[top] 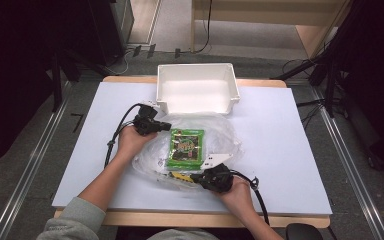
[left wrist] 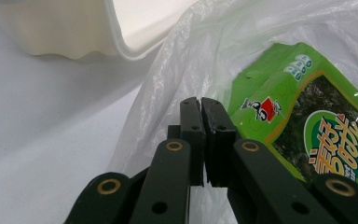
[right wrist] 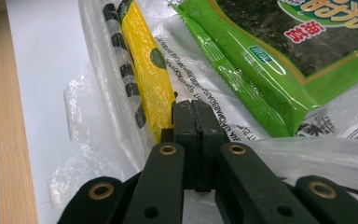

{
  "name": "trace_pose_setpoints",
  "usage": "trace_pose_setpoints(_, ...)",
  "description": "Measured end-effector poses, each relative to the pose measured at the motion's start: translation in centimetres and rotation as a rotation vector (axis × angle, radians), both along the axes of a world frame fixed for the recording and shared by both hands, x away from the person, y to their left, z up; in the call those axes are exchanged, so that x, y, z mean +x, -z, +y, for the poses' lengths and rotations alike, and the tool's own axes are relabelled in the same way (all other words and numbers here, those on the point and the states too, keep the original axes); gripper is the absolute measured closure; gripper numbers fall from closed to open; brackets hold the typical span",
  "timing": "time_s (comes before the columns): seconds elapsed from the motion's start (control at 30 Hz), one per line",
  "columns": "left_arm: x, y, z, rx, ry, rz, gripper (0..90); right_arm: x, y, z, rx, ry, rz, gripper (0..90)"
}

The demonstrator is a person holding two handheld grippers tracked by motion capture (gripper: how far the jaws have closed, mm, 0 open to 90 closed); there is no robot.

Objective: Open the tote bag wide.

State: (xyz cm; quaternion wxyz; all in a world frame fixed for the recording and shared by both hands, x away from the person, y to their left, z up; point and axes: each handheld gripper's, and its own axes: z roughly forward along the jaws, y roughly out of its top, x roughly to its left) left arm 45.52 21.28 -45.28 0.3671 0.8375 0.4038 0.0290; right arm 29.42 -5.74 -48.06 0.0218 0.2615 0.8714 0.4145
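A clear plastic bag [top: 190, 150] lies crumpled near the middle of the white desk [top: 290, 150], just in front of an empty white bin [top: 198, 87] that sits at the desk's far edge, and a green snack packet [top: 185, 148] and a yellow packet [top: 180, 176] lie inside it. The left hand-held gripper [top: 167, 126] has its jaws pressed together on the bag's thin film at the bag's left side, close to the bin's rim. The right hand-held gripper [top: 194, 177] is likewise clamped shut on the film at the bag's near edge, right beside the yellow packet.
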Motion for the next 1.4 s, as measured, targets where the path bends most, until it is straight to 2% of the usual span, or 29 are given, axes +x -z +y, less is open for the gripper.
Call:
trace_pose_setpoints(0.07,0.0,-0.2,0.1,-0.005,0.003,-0.003,89.2,0.0,0.1,-0.2,0.011,-0.011,-0.003,90.0)
trace_pose_setpoints(0.13,-0.1,-0.5,0.1,-0.017,-0.003,-0.013,90.0,0.2,0.1,-0.3,0.012,-0.013,0.020,90.0)
trace_pose_setpoints(0.2,-0.1,-0.6,0.0,-0.004,-0.001,-0.025,90.0,0.3,0.1,-0.3,0.015,-0.015,0.023,90.0)
trace_pose_setpoints(0.27,0.0,-0.3,-0.1,0.013,-0.009,-0.008,90.0,0.3,0.1,-0.3,0.017,-0.018,0.024,90.0)
trace_pose_setpoints(0.37,0.2,0.1,0.0,0.014,-0.017,0.002,90.0,0.3,0.1,-0.3,0.016,-0.019,0.026,90.0)
trace_pose_setpoints(0.5,0.3,0.8,0.0,0.040,-0.016,-0.008,90.0,0.6,0.1,-0.4,0.023,-0.022,0.048,90.0)
trace_pose_setpoints(0.57,0.3,1.0,0.1,0.017,-0.023,-0.011,90.0,0.5,0.1,-0.4,0.025,-0.016,0.050,90.0)
trace_pose_setpoints(0.73,0.3,1.2,0.3,-0.006,-0.022,-0.011,90.0,0.5,0.2,-0.3,0.028,-0.017,0.039,90.0)
trace_pose_setpoints(0.83,0.5,1.4,0.7,-0.042,-0.026,0.010,90.0,0.6,0.2,-0.3,0.033,-0.017,0.039,90.0)
trace_pose_setpoints(0.93,0.5,1.3,0.7,-0.050,-0.030,0.024,89.2,0.6,0.2,-0.3,0.031,-0.017,0.042,90.0)
trace_pose_setpoints(1.03,0.4,0.9,0.7,-0.042,-0.021,0.029,83.8,0.7,-0.1,-0.1,0.015,-0.002,0.073,88.9)
trace_pose_setpoints(1.13,0.2,0.1,0.8,-0.050,-0.019,0.020,79.0,0.5,-0.6,0.1,-0.005,-0.008,0.064,87.0)
trace_pose_setpoints(1.3,-0.4,-1.8,0.8,-0.064,-0.019,-0.012,70.1,0.5,-1.8,-0.3,0.033,0.006,0.036,81.5)
trace_pose_setpoints(1.4,-0.7,-2.6,0.7,-0.090,-0.010,-0.014,63.9,0.6,-2.6,-0.7,0.059,0.012,0.024,78.7)
